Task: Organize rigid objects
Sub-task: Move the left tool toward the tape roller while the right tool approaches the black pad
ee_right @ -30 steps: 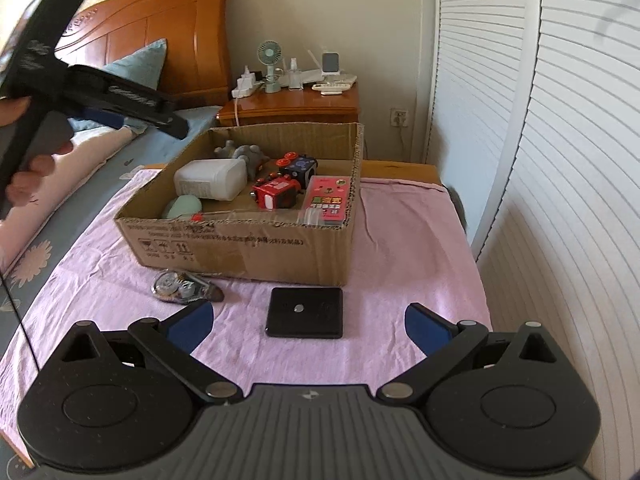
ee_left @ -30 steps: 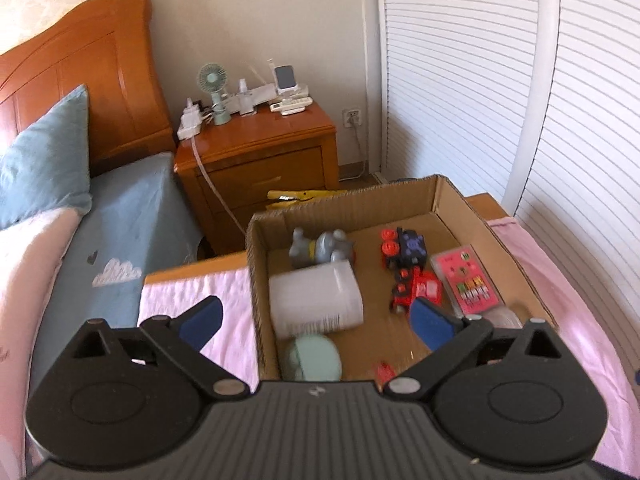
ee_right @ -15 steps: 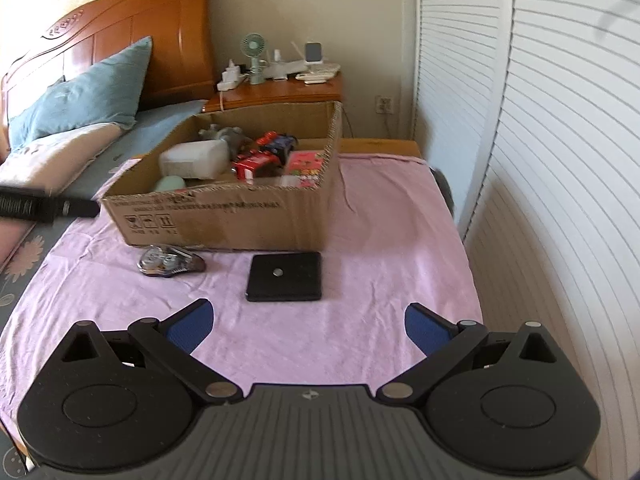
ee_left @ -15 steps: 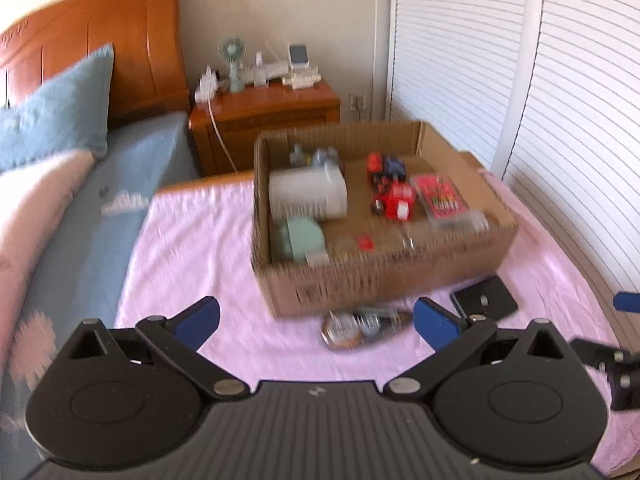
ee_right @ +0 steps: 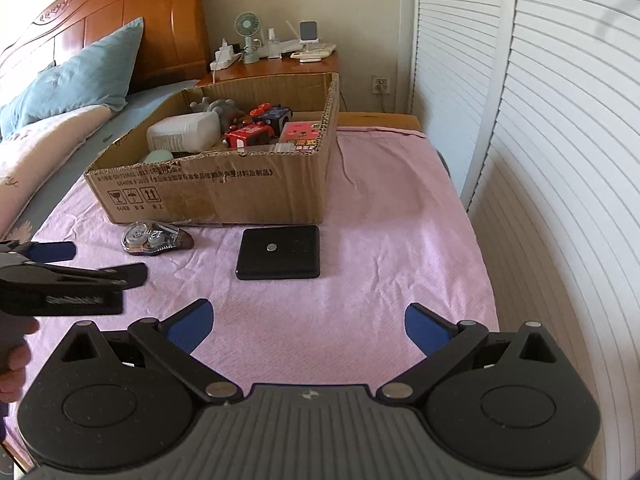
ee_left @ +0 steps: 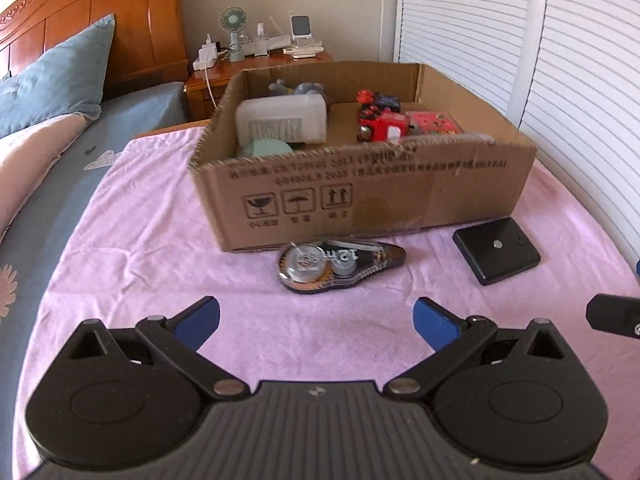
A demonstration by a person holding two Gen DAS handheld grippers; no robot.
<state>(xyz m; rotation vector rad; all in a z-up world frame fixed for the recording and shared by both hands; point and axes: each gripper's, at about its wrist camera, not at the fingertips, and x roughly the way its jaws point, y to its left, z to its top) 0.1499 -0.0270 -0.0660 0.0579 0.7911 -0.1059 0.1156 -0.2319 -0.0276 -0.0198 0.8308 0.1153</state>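
Note:
A correction tape dispenser [ee_left: 340,265] lies on the pink cloth just in front of the cardboard box [ee_left: 360,196]; it also shows in the right wrist view [ee_right: 156,239]. A flat black square block [ee_left: 496,255] lies to its right, also in the right wrist view [ee_right: 279,252]. The box [ee_right: 224,192] holds a white bottle [ee_left: 280,124], a red toy train [ee_left: 382,126], a pink card pack and a grey figure. My left gripper [ee_left: 316,318] is open and empty, a short way before the dispenser. My right gripper [ee_right: 306,322] is open and empty, before the black block.
The pink cloth [ee_right: 400,216] covers a low table beside a bed with a blue pillow [ee_left: 56,80]. A wooden nightstand [ee_right: 276,66] with a small fan stands behind the box. White louvred doors [ee_right: 540,120] run along the right side.
My left gripper has pulled back from over the box and come down low before the dispenser. My right gripper has stayed back, shifting slightly toward the black block.

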